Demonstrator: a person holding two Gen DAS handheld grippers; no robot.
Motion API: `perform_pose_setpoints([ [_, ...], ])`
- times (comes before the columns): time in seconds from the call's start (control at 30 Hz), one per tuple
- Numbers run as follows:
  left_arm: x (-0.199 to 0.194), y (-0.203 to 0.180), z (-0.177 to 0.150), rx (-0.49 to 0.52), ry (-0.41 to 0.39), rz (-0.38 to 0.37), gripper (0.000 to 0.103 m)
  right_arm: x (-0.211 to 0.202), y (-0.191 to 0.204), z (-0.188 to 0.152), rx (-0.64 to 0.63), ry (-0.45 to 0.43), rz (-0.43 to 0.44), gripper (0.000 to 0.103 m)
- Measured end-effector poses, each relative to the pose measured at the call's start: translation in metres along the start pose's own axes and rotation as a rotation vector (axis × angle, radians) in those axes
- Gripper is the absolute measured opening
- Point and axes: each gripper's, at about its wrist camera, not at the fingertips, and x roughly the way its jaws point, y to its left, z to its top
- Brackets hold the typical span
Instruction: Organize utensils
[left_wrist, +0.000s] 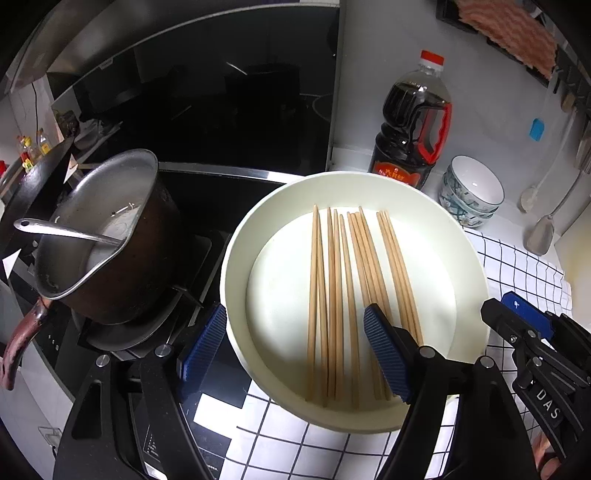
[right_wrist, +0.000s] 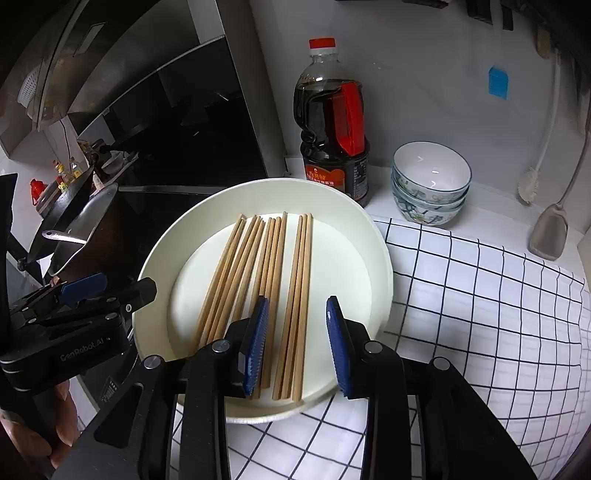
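Several wooden chopsticks (left_wrist: 334, 295) (right_wrist: 299, 277) lie side by side, lengthwise, in a cream round plate (left_wrist: 232, 266) (right_wrist: 369, 258) on a checked cloth. My left gripper (left_wrist: 295, 350) hangs open and wide over the plate's near left part, its blue pads clear of the sticks. My right gripper (right_wrist: 297, 345) is open more narrowly above the near end of the rightmost group of chopsticks. That group shows in the gap, and the pads do not press on it. Each gripper also shows at the edge of the other view, the right gripper (left_wrist: 517, 317) and the left gripper (right_wrist: 110, 291).
A metal pot (left_wrist: 110, 229) with a ladle sits on the stove at the left. Behind the plate stand a dark sauce bottle (left_wrist: 410, 140) (right_wrist: 332, 140) and stacked patterned bowls (left_wrist: 471, 192) (right_wrist: 430, 184). A spatula (right_wrist: 548, 236) hangs at the right wall. The checked cloth (right_wrist: 480, 295) extends right.
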Motion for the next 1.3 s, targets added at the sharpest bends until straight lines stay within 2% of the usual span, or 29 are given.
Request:
perform_pose_setpoints([
  [0.07,-0.006,-0.002,-0.001,-0.002,-0.005,0.002,0.077,-0.006,0.000,-0.001,-0.005,-0.006,-0.004,0.033],
  [0.17,-0.015,-0.005,-0.003,0.003,-0.014,0.017,0.081,-0.017,0.000,-0.002,-0.003,-0.021,-0.001,0.040],
  [0.27,-0.025,-0.007,-0.005,0.007,-0.027,0.028,0.085,-0.026,0.000,-0.002,-0.005,-0.034,-0.001,0.041],
  [0.73,-0.056,-0.006,-0.009,-0.007,-0.066,0.071,0.092,-0.047,-0.003,-0.005,0.006,-0.048,0.011,0.048],
  [0.97,-0.063,-0.006,-0.007,-0.021,-0.072,0.084,0.096,-0.049,-0.002,-0.006,-0.003,-0.046,0.012,0.052],
  [1.3,-0.061,-0.008,-0.007,-0.023,-0.051,0.116,0.097,-0.050,-0.003,-0.006,-0.002,-0.036,0.013,0.054],
])
